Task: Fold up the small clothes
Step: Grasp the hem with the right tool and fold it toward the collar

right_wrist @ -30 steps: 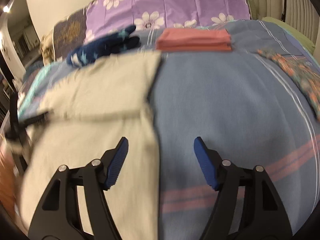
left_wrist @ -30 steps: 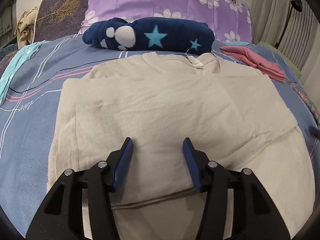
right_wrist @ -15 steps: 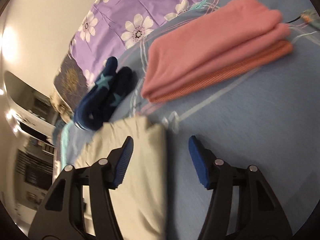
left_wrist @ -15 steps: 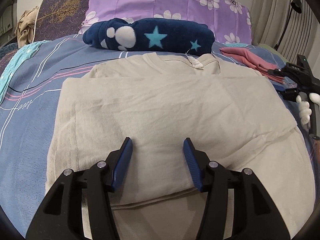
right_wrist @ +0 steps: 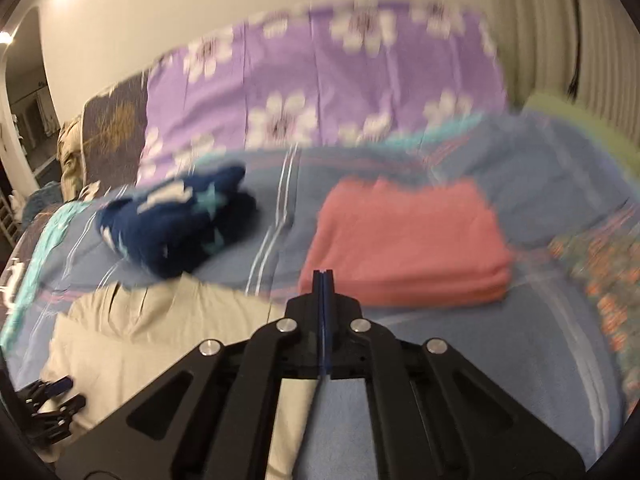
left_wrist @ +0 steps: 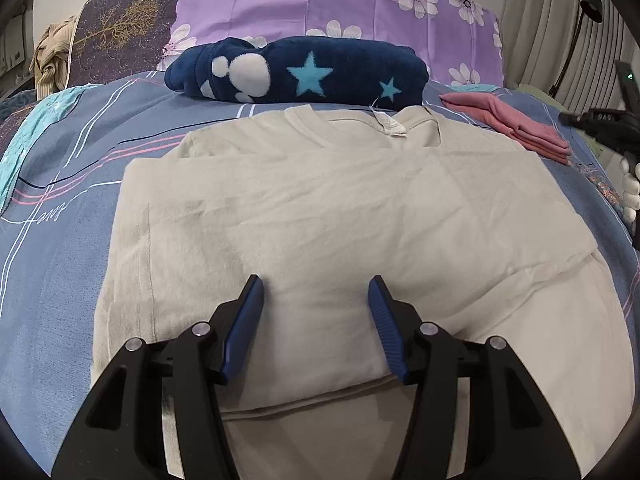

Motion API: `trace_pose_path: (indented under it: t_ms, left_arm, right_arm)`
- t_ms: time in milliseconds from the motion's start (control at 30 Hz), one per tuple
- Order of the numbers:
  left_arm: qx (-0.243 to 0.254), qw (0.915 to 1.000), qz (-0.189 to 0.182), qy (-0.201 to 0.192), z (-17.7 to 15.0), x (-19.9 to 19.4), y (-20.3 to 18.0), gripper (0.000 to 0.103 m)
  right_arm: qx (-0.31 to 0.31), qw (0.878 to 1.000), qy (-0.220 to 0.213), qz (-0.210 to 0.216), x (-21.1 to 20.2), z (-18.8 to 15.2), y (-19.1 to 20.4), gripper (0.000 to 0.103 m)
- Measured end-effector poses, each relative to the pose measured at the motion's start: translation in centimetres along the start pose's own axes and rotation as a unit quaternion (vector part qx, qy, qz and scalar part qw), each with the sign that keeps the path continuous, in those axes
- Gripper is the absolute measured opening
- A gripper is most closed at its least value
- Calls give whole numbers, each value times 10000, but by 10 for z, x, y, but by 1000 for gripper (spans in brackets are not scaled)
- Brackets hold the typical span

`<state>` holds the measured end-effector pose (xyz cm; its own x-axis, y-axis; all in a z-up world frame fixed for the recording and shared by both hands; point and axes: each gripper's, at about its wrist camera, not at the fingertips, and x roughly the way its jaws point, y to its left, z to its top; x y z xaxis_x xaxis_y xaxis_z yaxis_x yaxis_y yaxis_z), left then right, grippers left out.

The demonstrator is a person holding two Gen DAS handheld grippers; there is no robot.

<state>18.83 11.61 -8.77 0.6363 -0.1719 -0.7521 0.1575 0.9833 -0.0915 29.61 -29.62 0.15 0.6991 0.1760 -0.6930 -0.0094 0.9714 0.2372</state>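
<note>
A blue striped bedsheet [left_wrist: 60, 152] carries the partly folded beige shirt [left_wrist: 320, 220] at its middle, a folded pink garment [right_wrist: 404, 236] lying well apart; the left gripper [left_wrist: 316, 292] hovers over the shirt, jaws wide and empty; the right gripper [right_wrist: 322, 276] is pressed closed, gripping nothing

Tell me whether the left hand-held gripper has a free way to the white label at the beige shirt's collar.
Probably yes. The left hand-held gripper is open above the folded beige cotton shirt, and only flat fabric lies between it and the small white label at the far collar.
</note>
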Motion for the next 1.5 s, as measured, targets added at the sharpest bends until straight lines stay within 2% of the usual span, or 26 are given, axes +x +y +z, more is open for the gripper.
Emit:
trace_pose_path:
  t_ms: [100, 167, 200, 267, 367, 467, 500, 567, 600, 667, 767, 1000, 1033, 1133, 1267, 1300, 1367, 1433, 1500]
  left_arm:
    - [19, 10000, 22, 1, 0, 0, -1, 56]
    - [13, 10000, 12, 1, 0, 1, -1, 56]
    - [11, 10000, 6, -1, 0, 1, 0, 56]
    - [11, 10000, 6, -4, 0, 0, 0, 56]
    - [10, 10000, 4, -3, 0, 0, -1, 56]
    - [4, 10000, -1, -6, -1, 0, -1, 56]
    - [0, 10000, -8, -7, 0, 0, -1, 56]
    - [-8, 10000, -21, -9, 0, 0, -1, 56]
    - [-12, 10000, -29, -11, 0, 0, 0, 56]
    - [-18, 10000, -40, -16, 0, 0, 0, 56]
    - [-20, 10000, -42, -19, 0, 0, 0, 56]
    - [-17, 10000, -37, -22, -1, 0, 0, 57]
    - [-19, 10000, -40, -21, -1, 0, 0, 57]
    - [-18, 10000, -45, -20, -1, 0, 0, 57]
    - [0, 10000, -30, -18, -1, 0, -1, 57]
    - [-1, 10000, -28, -20, -1, 0, -1, 57]
    - [-2, 10000, -30, -20, -1, 0, -1, 57]
    - [-3, 10000, -31, -18, -1, 0, -1, 57]
    - [-10, 10000, -42, -12, -1, 1, -1, 58]
  right_arm:
    - [488, 9971, 507, 274, 22, -3, -21, 7]
    - [838, 9911, 866, 563, 38, -3, -30, 18]
    - [894, 9892, 990, 604, 44, -3, -29, 28]
    - [985, 9847, 1339, 524, 56, -1, -27, 31]
    - [1015, 9776, 1837, 181, 74, 0, -23, 31]
    - [682, 9740, 2159, -62, 82, 3, -10, 35]
    - [572, 9726, 2250, -104, 82, 4, -5, 35]
    - [376, 9697, 2412, 8, 80, 4, 8, 10]
    - [255, 9707, 2387, 45, 76, 4, 13, 3]
    - [-135, 9801, 1963, -272, 58, 7, 27, 3]
    - [-10, 9894, 1418, -315, 31, 11, 27, 2]
    - [14, 9807, 1284, -1473, 49, -4, -3, 0]
    - [60, 9808, 1226, -1515, 47, -5, -9, 0]
    - [229, 9874, 1090, -1127, 36, -8, -19, 0]
    - [-208, 9924, 1042, -616, 22, -18, 3, 1]
    - [-192, 9932, 1065, -435, 20, -21, 7, 1]
    - [-139, 9935, 1111, 196, 13, -33, 22, 2]
    - [-366, 9909, 1151, 588, 5, -54, 37, 3]
    - [-710, 9880, 1332, 316, 6, -78, 48, 5]
